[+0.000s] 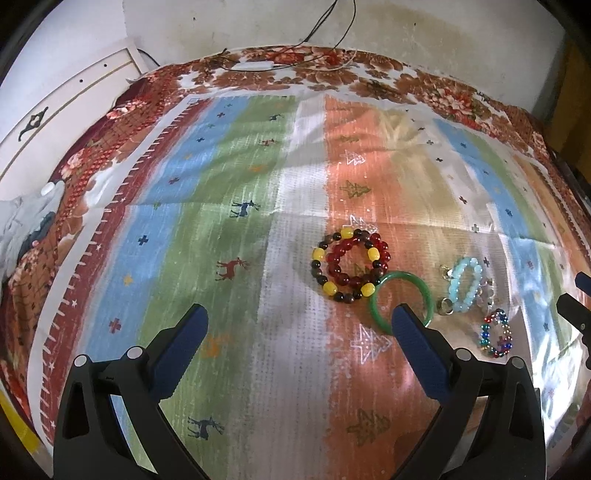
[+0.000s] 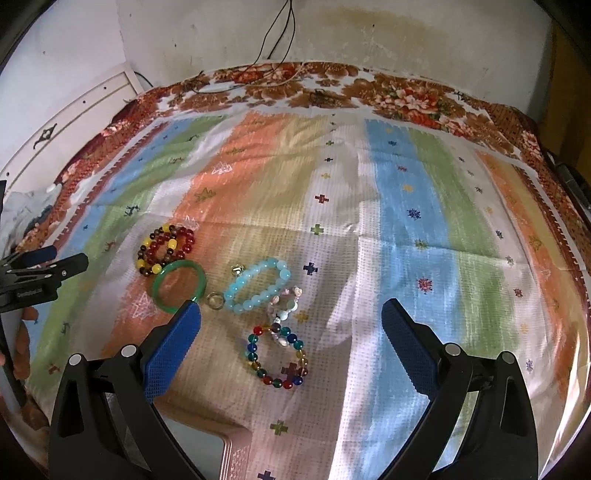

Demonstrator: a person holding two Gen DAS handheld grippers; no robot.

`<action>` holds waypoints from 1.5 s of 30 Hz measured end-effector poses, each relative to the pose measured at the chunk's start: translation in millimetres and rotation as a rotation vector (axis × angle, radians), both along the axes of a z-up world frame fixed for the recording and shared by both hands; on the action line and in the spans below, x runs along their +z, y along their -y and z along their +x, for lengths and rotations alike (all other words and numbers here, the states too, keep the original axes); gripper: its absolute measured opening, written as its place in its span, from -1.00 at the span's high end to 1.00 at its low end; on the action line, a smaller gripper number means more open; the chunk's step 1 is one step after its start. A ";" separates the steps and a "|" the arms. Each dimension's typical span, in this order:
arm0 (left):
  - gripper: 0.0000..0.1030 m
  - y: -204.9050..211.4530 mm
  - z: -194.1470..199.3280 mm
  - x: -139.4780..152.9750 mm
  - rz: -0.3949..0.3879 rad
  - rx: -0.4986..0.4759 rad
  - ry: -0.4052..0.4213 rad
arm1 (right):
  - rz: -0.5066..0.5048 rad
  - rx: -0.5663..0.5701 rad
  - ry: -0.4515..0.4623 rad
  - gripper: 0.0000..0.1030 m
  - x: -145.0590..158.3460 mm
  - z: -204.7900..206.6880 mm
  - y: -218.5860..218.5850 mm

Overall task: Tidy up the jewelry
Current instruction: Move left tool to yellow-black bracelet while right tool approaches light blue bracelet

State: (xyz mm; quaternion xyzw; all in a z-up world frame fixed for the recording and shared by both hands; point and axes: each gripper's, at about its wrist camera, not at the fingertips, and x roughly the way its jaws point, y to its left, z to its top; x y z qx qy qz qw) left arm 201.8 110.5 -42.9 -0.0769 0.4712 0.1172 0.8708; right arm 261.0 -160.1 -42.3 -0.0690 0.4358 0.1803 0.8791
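Several bracelets lie on a striped cloth. A red bead bracelet [image 1: 357, 256] sits inside a dark-and-yellow bead bracelet [image 1: 318, 254], touching a green bangle [image 1: 424, 288]. To the right lie a light blue bead bracelet [image 1: 466, 284] and a multicoloured bead bracelet [image 1: 496, 334]. In the right wrist view they are the red-and-yellow pair [image 2: 166, 248], green bangle [image 2: 180, 264], light blue bracelet [image 2: 258, 286], a pale bead bracelet [image 2: 286, 306] and the multicoloured one [image 2: 277, 356]. My left gripper [image 1: 299, 317] is open and empty, short of the bangle. My right gripper [image 2: 291, 314] is open and empty over the multicoloured bracelet.
The striped cloth [image 1: 240, 258] covers a floral bedspread [image 1: 295, 62]. A pink box corner [image 2: 229, 448] shows at the bottom of the right wrist view. A white headboard [image 1: 55, 107] stands at the left. Black cables [image 1: 325, 29] hang on the back wall.
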 end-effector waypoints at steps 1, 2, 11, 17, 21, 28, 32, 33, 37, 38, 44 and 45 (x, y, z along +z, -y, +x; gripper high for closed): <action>-0.89 -0.3 2.6 -1.4 0.001 -0.002 -0.005 | -0.002 0.004 -0.008 -0.93 -1.3 2.5 -1.0; -0.89 -0.8 5.0 -3.0 0.003 -0.002 -0.010 | -0.001 0.006 -0.014 -0.93 -2.5 4.7 -1.7; -0.89 -8.5 22.9 -20.1 0.012 0.006 -0.067 | -0.016 0.026 -0.062 -0.93 -14.7 21.6 -9.4; -0.89 -19.0 34.2 -34.2 -0.033 0.022 -0.110 | -0.020 0.022 -0.114 -0.93 -26.3 35.0 -10.6; -0.89 -24.9 41.3 -43.0 -0.040 0.035 -0.134 | -0.026 0.013 -0.139 -0.93 -32.1 44.0 -12.8; -0.89 -29.7 50.0 -50.8 -0.088 0.034 -0.147 | -0.064 0.015 -0.155 -0.93 -41.8 57.9 -19.7; -0.89 -34.0 57.0 -58.9 -0.086 0.043 -0.161 | -0.081 0.013 -0.168 -0.93 -48.6 65.2 -22.1; -0.89 -35.1 59.0 -61.0 -0.089 0.046 -0.167 | -0.084 0.012 -0.171 -0.93 -50.2 67.0 -22.8; -0.89 -42.7 64.0 -71.8 -0.123 0.060 -0.188 | -0.098 0.012 -0.182 -0.93 -55.8 73.5 -26.2; -0.89 -44.5 65.5 -74.0 -0.134 0.062 -0.190 | -0.101 0.011 -0.182 -0.93 -56.5 74.7 -27.2; -0.89 -46.8 72.2 -79.7 -0.165 0.058 -0.195 | -0.126 0.016 -0.193 -0.93 -65.8 83.0 -33.5; -0.89 -46.5 73.3 -80.5 -0.162 0.054 -0.198 | -0.132 0.018 -0.196 -0.93 -68.3 84.9 -35.0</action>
